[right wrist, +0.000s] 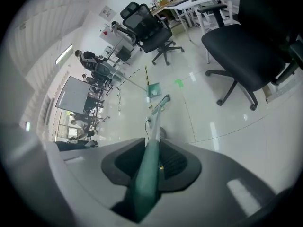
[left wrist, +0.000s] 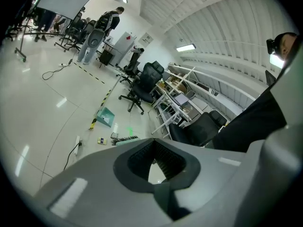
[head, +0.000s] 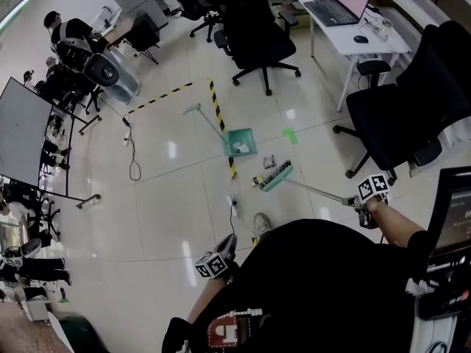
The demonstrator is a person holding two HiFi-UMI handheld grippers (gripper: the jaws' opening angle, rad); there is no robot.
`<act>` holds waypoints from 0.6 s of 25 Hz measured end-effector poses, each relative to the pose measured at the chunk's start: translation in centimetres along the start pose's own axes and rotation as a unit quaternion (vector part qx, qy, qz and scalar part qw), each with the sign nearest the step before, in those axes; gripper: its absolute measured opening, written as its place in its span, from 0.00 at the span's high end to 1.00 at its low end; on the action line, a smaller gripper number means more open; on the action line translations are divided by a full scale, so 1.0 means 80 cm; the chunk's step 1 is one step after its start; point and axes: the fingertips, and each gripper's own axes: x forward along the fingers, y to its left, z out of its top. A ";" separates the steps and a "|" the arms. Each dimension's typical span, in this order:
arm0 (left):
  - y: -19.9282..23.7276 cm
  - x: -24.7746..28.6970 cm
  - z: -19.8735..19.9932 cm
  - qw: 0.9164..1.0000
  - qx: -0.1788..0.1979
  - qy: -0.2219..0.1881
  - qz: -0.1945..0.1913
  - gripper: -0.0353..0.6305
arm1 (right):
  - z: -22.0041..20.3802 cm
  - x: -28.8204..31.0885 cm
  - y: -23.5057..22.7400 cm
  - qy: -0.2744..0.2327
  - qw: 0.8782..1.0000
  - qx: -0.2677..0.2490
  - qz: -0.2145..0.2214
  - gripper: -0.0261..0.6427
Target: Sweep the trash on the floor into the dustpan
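Head view first: the person's black top fills the lower middle and hides the floor point(head: 169, 197) under it, with only one shoe point(head: 261, 223) poking out. The marker cubes cover both sets of jaws from up here. The trash point(head: 268, 160) is a couple of small flat bits just beyond the broom point(head: 277, 175), plus a yellowish bit by its near end, all too small to identify. There's a pale scrap inside the dustpan point(head: 240, 141), and I can't tell what that is either. No writing reads anywhere: the print on the dark screen cut off at the right edge is too fine.

The broom has a teal head with dark bristles resting on the floor, and a thin pale shaft running back to a teal grip. The right gripper point(right wrist: 154, 162) has its jaws clamped on that teal grip, the shaft running straight out ahead of them. The left gripper point(left wrist: 156, 162) is held low with its jaws a little apart and nothing between the ribbed pads, just bare floor showing through.

The dustpan is teal too, sitting beside the yellow-black tape point(head: 215, 109) with its long handle slanting away to the left. It lies beyond the broom and trash, near but not touching them. Office chairs point(head: 257, 39) stand behind it, and a white table point(head: 383, 46) with a laptop point(head: 335, 6).
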 end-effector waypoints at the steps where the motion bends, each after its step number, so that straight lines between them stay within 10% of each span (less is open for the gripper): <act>1: 0.016 0.005 0.013 1.000 0.001 0.008 -0.003 0.95 | 0.013 0.012 0.010 -0.001 1.000 0.007 -0.004 0.83; 15: 0.176 0.002 0.210 0.996 0.018 0.093 0.006 0.95 | 0.170 0.162 0.112 0.026 0.991 0.121 -0.044 0.83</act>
